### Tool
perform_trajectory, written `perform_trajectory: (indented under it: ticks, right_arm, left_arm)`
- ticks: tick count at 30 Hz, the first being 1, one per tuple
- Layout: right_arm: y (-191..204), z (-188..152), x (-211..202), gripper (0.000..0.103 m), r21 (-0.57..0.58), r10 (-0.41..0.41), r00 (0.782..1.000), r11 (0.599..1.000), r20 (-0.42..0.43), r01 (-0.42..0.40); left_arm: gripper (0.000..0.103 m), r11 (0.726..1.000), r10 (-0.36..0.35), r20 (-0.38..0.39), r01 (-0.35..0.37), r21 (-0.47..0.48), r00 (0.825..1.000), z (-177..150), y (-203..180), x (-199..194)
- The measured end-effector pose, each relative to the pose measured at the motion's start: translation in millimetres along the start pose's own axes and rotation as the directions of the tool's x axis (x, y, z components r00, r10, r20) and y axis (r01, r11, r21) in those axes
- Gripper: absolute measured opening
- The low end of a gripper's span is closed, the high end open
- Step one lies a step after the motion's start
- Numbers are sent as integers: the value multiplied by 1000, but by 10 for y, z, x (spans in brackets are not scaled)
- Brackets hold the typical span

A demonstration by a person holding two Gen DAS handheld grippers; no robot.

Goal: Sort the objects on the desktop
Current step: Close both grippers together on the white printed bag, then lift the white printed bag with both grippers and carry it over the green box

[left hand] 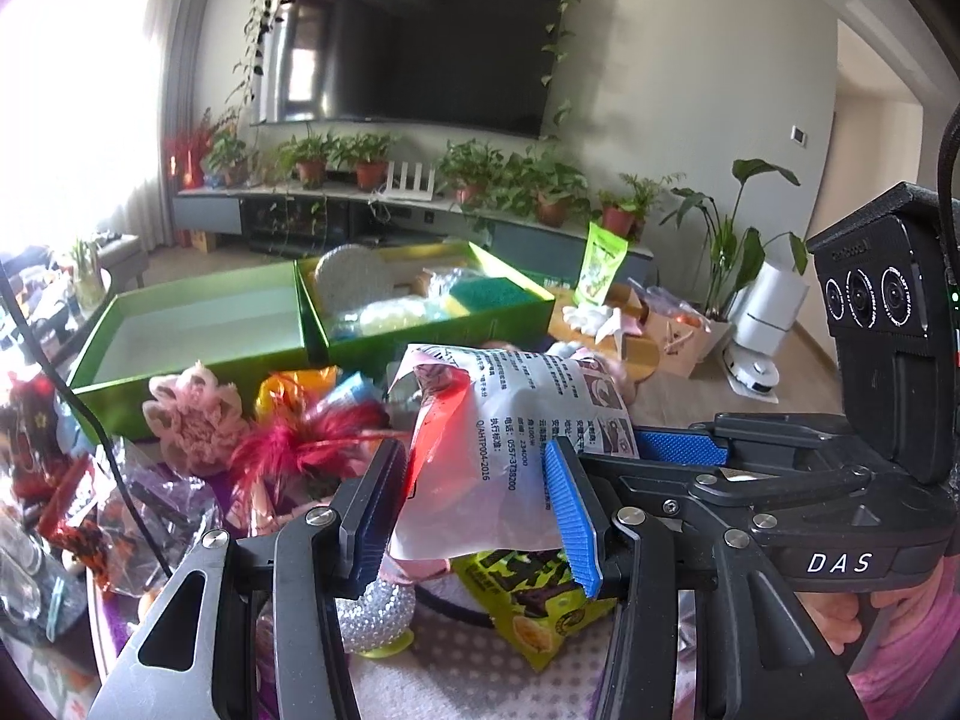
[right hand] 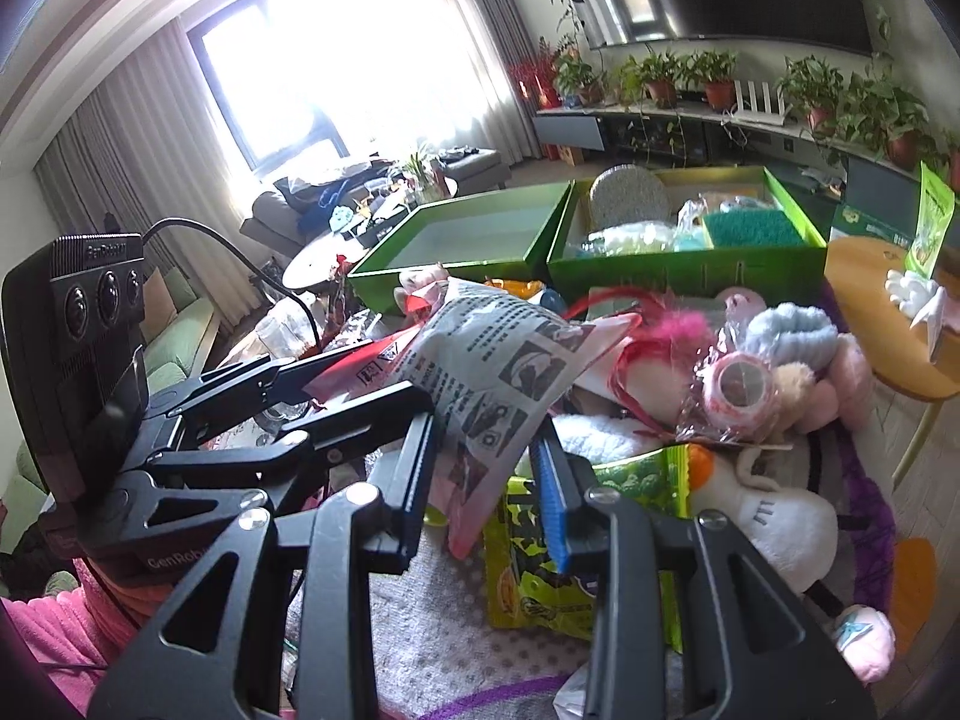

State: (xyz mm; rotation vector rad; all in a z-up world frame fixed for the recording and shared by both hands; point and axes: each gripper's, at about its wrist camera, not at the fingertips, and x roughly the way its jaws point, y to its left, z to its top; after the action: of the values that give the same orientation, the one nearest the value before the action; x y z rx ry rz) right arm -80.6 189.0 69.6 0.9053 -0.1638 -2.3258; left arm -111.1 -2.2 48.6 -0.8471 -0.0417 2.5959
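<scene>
A white snack packet [left hand: 510, 420] with black print and a red edge hangs above the cluttered desktop, held at both ends. In the left wrist view my left gripper [left hand: 474, 510] is shut on its near end, pads pressed into the film. My right gripper [left hand: 630, 444] reaches in from the right and pinches the far corner. The right wrist view shows the same packet [right hand: 486, 372] clamped in my right gripper [right hand: 486, 480], with my left gripper [right hand: 354, 372] gripping the red edge from the left. Two green boxes stand behind: one empty [left hand: 198, 324], one [left hand: 510, 306] filled with sponges and bags.
Under the packet lie a yellow-green snack bag [right hand: 540, 558], a white plush duck [right hand: 762, 516], pink plush toys [right hand: 840, 384], a red feather [left hand: 312, 444], a pink fabric flower [left hand: 192, 420] and a pearl ball [left hand: 375, 612]. A round wooden table [right hand: 870, 276] stands at the right.
</scene>
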Motion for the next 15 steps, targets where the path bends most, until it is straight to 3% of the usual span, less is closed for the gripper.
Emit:
perform_trajectory:
  ticks: [6, 15]
  right_arm:
    - [48, 59, -93, 33, -56, -9, 998, 998, 57, 12]
    - [55, 230, -155, 33, -122, -18, 997, 992, 70, 26]
  left_arm:
    - [49, 1000, 4, 37, -4, 4, 999, 100, -25, -60]
    - [49, 1000, 8, 73, -8, 10, 997, 245, -28, -77]
